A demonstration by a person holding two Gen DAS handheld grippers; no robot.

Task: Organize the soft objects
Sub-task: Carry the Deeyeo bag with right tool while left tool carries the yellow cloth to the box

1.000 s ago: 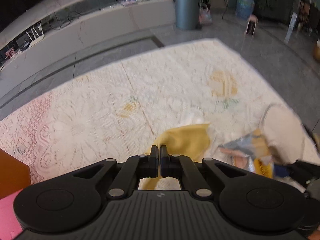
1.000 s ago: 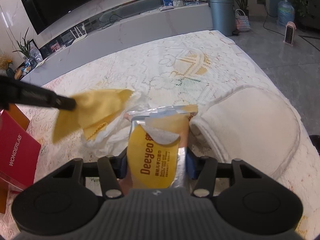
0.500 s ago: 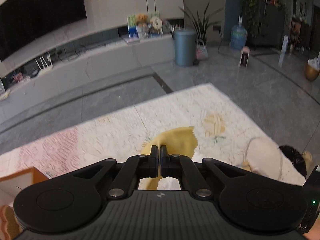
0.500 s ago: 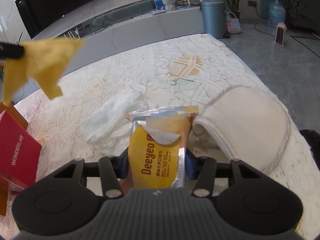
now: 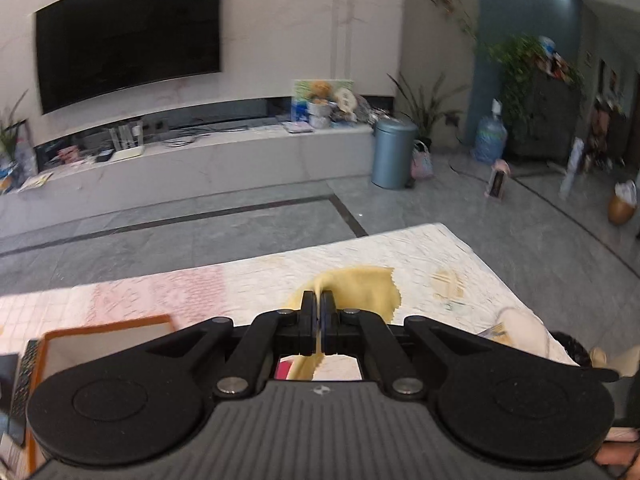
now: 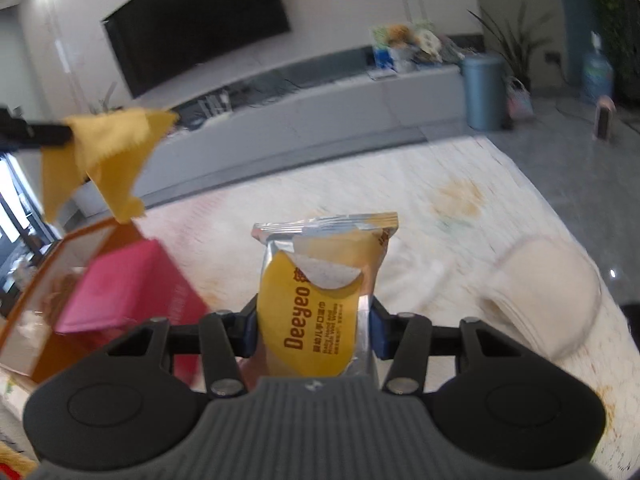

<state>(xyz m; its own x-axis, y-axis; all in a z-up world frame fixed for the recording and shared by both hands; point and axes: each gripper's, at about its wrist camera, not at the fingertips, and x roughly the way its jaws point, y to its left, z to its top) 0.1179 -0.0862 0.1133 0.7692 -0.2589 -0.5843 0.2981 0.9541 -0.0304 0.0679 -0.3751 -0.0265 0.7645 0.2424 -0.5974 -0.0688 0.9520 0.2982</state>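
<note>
Left gripper (image 5: 318,300) pinches limp yellow cloth (image 5: 360,288); right gripper (image 6: 312,320) clamps glossy foil wipes pack (image 6: 320,292).

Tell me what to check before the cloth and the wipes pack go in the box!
1. Left gripper shut on the yellow cloth: ok.
2. Right gripper jaws pressing both sides of the wipes pack: ok.
3. Cloth lifted clear of the table: ok.
4. Orange box has room: cannot tell, a pink box sits inside.
5. Slipper on the table, away from both grippers: ok.
</note>
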